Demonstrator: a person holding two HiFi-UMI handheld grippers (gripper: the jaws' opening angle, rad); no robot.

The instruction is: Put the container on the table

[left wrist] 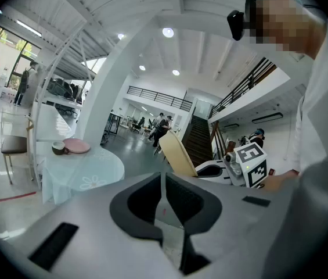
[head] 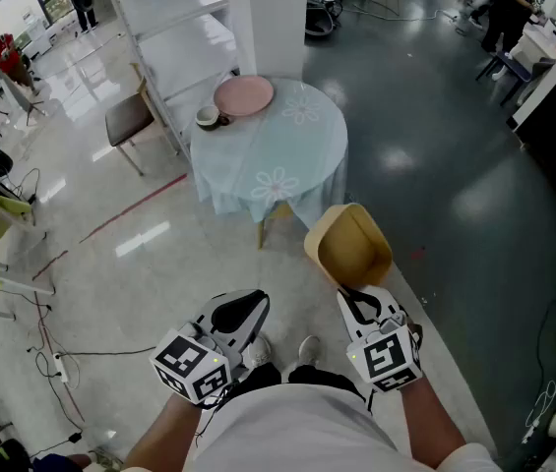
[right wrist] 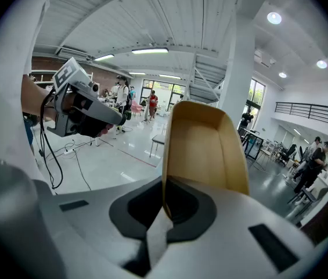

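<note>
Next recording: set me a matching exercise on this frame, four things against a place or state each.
Things:
1. container
2. pink plate
3. left tongs
4. table

Places or states:
A. covered by a pale blue flowered cloth
B. shut on nothing
C. clamped by its edge in the right tongs, away from the table
D. lying on the table

Pairs: 1-C, 2-D, 3-B, 4-A

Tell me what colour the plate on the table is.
The plate is pink, clearest in the head view.
</note>
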